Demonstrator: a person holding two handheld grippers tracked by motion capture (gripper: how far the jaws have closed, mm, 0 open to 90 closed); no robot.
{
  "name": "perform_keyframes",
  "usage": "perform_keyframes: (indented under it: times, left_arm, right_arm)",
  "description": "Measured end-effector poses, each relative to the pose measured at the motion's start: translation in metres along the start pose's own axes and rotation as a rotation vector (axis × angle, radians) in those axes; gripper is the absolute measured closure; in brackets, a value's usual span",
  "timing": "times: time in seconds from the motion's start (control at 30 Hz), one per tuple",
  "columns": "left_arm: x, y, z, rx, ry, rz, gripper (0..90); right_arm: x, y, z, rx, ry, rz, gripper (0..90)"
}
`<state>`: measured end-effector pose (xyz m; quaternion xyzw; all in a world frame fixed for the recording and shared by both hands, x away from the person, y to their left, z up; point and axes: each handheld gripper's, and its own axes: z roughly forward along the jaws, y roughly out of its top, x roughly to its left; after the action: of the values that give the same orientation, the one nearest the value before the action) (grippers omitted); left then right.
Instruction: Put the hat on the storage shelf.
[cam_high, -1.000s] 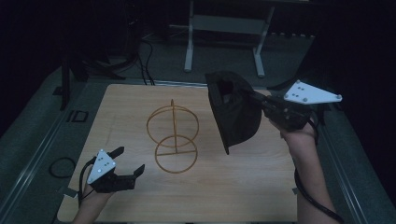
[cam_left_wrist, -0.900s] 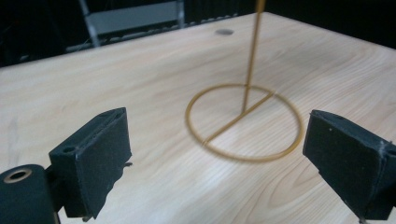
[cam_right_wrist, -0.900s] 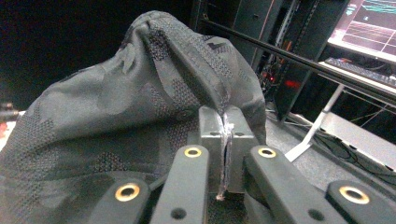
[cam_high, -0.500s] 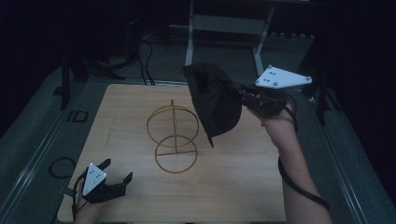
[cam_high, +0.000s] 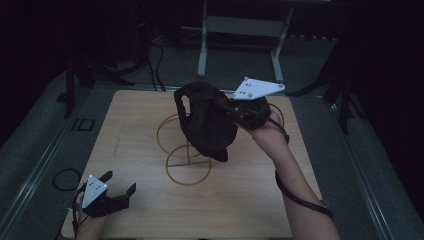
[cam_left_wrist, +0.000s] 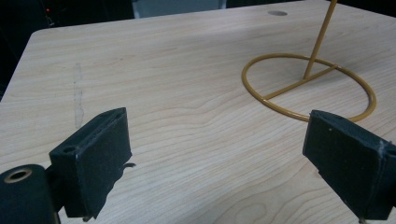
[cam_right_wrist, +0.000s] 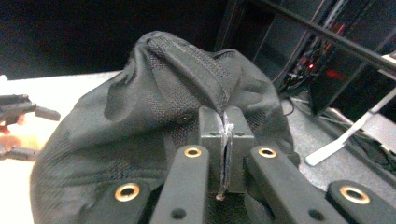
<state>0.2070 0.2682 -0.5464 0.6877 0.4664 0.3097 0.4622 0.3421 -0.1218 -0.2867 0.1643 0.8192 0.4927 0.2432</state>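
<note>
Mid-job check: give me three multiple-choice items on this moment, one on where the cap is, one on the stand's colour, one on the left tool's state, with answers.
1. Where is the black cap?
A. Held in the air over the wire stand
B. Lying flat on the table
C. On the floor beyond the table

2. What colour is the wire stand?
A. Silver
B. Yellow-gold
C. Red

3. How is the left tool?
A. Shut on the cap
B. Shut on the stand's ring
C. Open, nothing between its pads

Answers:
1. A: the high view shows the right tool holding the cap above the stand, and the right gripper view shows its jaws pinched on the fabric.
2. B: the ring and post look yellow-gold in the left gripper view.
3. C: its pads stand wide apart over bare wood.
</note>
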Motion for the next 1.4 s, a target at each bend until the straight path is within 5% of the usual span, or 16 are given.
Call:
perform_keyframes:
  times: [0.57,1.07,1.4]
  left_arm:
    - [0.000,-0.002,0.001,0.002,-0.011,-0.014,8.4]
    - [0.001,-0.002,0.000,-0.003,-0.009,-0.020,8.5]
    - [0.000,-0.002,0.000,-0.009,-0.015,-0.029,8.5]
  right_arm:
    - [0.019,-0.007,0.042,0.107,0.085,-0.029,88.5]
    - [0.031,-0.008,0.061,0.119,0.158,-0.018,85.9]
    - [0.032,-0.008,0.068,0.104,0.205,0.029,70.0]
